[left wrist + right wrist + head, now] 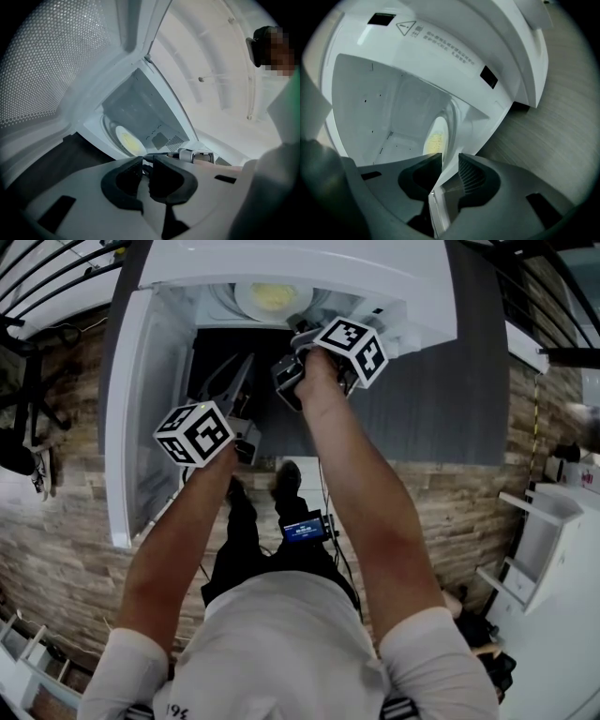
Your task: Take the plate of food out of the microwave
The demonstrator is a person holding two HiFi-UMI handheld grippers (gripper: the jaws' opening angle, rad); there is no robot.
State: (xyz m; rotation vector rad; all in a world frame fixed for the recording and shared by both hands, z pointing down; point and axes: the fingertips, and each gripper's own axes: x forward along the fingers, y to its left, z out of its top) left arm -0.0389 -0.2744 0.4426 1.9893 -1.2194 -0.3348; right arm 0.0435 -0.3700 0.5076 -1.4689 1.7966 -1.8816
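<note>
Head view shows wood-plank floor (75,502) all round, with a white shelf unit (548,512) at 3 o'clock. The microwave (375,277) sits at 12 with its door (141,399) swung to 9 for access, and the plate of food (270,298) lies inside. The right gripper (450,164) is partly open, straddling a white microwave edge without gripping it, probably lining up on the plate. The left gripper (146,171), a slit apart and empty, hangs at the plate's 7.

plate (270,298) in microwave (309,263) | door (141,427) left | right gripper (450,161) before opening | left gripper (148,161) beside door
</note>
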